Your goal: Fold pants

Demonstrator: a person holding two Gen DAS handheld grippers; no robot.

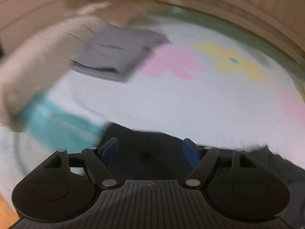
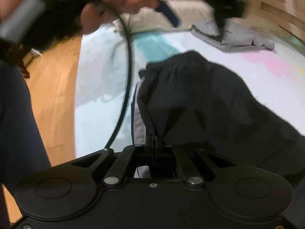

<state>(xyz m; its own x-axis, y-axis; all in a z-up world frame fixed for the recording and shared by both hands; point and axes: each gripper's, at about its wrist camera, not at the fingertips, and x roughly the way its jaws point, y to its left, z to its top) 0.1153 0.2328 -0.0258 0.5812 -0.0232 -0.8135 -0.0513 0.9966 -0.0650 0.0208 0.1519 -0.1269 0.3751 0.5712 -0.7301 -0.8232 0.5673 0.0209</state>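
The black pants lie bunched on a pale mat with flower prints. My right gripper is shut on an edge of the pants and holds the cloth pinched between its jaws. In the left wrist view, my left gripper is open, its blue pads spread wide just above the black pants, with nothing between them. The other hand-held gripper, with its blue pad, also shows at the top of the right wrist view, blurred by motion.
A folded grey garment lies on the mat at the far side, next to a beige cushion. It also shows in the right wrist view. A black cable hangs across the mat. Wooden floor borders the mat on the left.
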